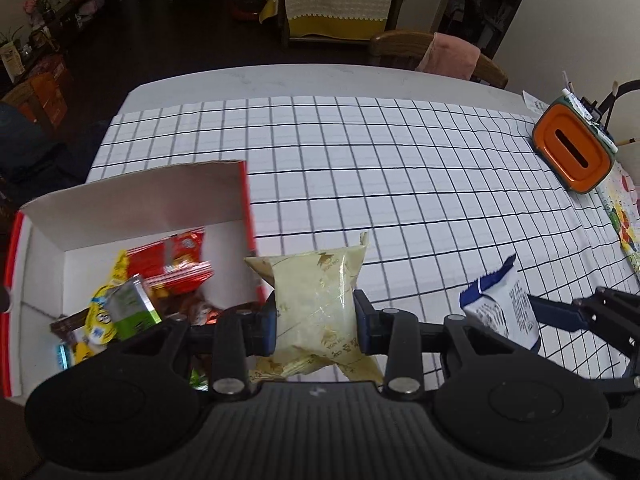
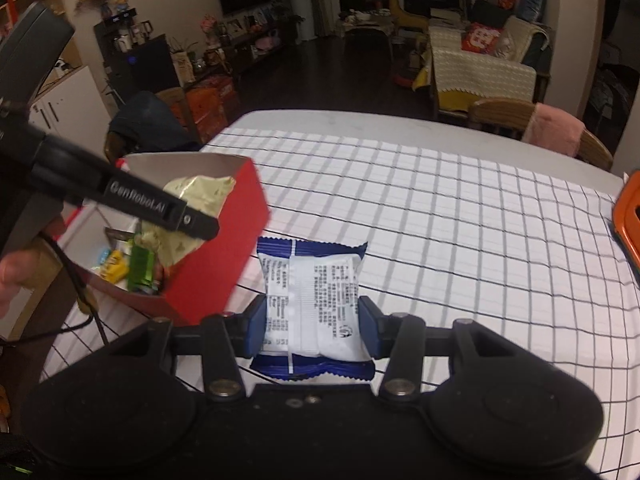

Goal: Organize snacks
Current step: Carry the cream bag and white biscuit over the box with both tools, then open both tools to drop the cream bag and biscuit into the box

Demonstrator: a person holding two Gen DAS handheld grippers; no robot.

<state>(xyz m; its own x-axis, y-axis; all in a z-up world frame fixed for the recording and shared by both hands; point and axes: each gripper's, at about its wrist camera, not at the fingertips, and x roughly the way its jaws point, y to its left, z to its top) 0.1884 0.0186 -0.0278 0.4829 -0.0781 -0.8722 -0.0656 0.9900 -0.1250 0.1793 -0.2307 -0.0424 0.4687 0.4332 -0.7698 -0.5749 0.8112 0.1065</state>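
My left gripper (image 1: 315, 322) is shut on a pale yellow snack packet (image 1: 316, 300) and holds it above the table, just right of the red and white box (image 1: 132, 204). The box holds several snack packs (image 1: 136, 300). My right gripper (image 2: 312, 320) is shut on a blue and white snack packet (image 2: 314, 300), held above the checked cloth beside the box's red wall (image 2: 224, 248). In the left wrist view the blue packet (image 1: 504, 308) shows at the right. In the right wrist view the yellow packet (image 2: 192, 208) hangs over the box, partly hidden by the left gripper's finger.
A white cloth with a black grid (image 1: 380, 168) covers the table. An orange tissue holder (image 1: 572, 148) stands at the right edge, with a colourful sheet (image 1: 624, 216) beside it. A wooden chair with a pink cushion (image 1: 448, 56) stands behind the table.
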